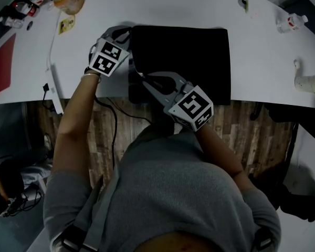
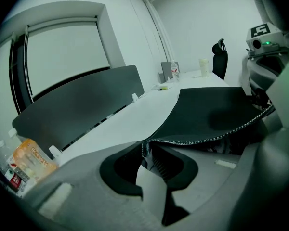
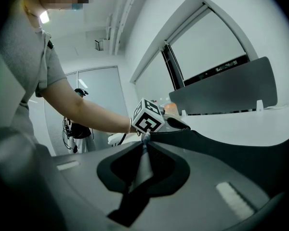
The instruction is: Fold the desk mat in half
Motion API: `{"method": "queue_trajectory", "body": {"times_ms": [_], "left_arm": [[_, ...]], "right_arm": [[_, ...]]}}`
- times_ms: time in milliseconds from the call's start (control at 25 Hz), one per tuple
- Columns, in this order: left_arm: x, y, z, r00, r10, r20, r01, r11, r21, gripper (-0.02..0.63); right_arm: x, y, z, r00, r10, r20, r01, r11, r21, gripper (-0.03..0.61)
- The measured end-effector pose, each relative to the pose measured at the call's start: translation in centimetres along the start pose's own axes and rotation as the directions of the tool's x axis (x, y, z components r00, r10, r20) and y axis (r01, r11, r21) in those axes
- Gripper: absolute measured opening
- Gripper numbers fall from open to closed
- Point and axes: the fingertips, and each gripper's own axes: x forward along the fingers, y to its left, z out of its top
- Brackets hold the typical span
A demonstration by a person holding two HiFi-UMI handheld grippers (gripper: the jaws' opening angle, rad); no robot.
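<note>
The right gripper (image 3: 144, 141) is clamped on the mat's (image 1: 184, 56) left edge, toward its near end. The left gripper (image 2: 144, 150) is at the mat's far-left corner, jaws slightly apart with the stitched corner between them (not pinched). The black mat lies on the table (image 1: 173, 4), and a cup (image 1: 308, 83) stands well to the mat's right.

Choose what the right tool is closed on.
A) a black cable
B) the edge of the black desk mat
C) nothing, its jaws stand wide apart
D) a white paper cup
B: in the right gripper view the right tool has its jaws together on the edge of the black desk mat, which lies on the white table.
</note>
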Motion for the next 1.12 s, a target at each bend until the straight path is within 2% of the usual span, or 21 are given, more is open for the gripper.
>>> {"method": "queue_trajectory", "body": {"times_ms": [160, 360, 480, 560, 680, 960, 1040, 1120], "left_arm": [[-0.6, 1.3, -1.2, 0.998, 0.057, -0.021, -0.058, 0.998, -0.03, 0.076], [-2.3, 3.8, -2.7, 0.988, 0.152, -0.015, -0.152, 0.975, -0.163, 0.061], [-3.4, 4.7, -3.4, 0.98, 0.2, -0.017, -0.2, 0.958, -0.207, 0.061], [-4.2, 5.0, -3.7, 0.972, 0.237, -0.004, -0.23, 0.939, -0.257, 0.061], [-5.9, 4.3, -3.7, 0.957, 0.289, 0.033, -0.257, 0.894, -0.366, 0.059], [-8.5, 1.3, -1.8, 0.91, 0.401, 0.111, -0.295, 0.81, -0.506, 0.019], [-9.2, 0.4, -0.3, 0.895, 0.422, 0.146, -0.289, 0.797, -0.531, 0.007], [-10.0, -0.6, 1.6, 0.883, 0.431, 0.186, -0.275, 0.795, -0.54, 0.006]], "right_arm": [[0.4, 0.2, -0.6, 1.0, -0.006, -0.016, 0.006, 1.0, -0.01, 0.034], [0.9, 0.4, -1.2, 1.0, -0.001, -0.027, 0.001, 1.0, -0.012, 0.048], [1.2, 0.7, -0.7, 1.0, 0.021, 0.004, -0.021, 1.0, -0.001, 0.109], [1.4, 0.8, -0.4, 0.999, 0.033, 0.023, -0.033, 0.999, 0.011, 0.107], [1.4, 0.5, -0.3, 0.999, 0.029, 0.033, -0.03, 0.999, 0.024, 0.106], [-0.7, -2.2, 0.8, 0.992, -0.062, 0.112, 0.056, 0.997, 0.057, 0.066], [-1.8, -3.1, 1.5, 0.985, -0.095, 0.143, 0.087, 0.994, 0.061, 0.055], [-3.0, -3.9, 2.4, 0.976, -0.128, 0.178, 0.118, 0.991, 0.066, 0.04]]}}
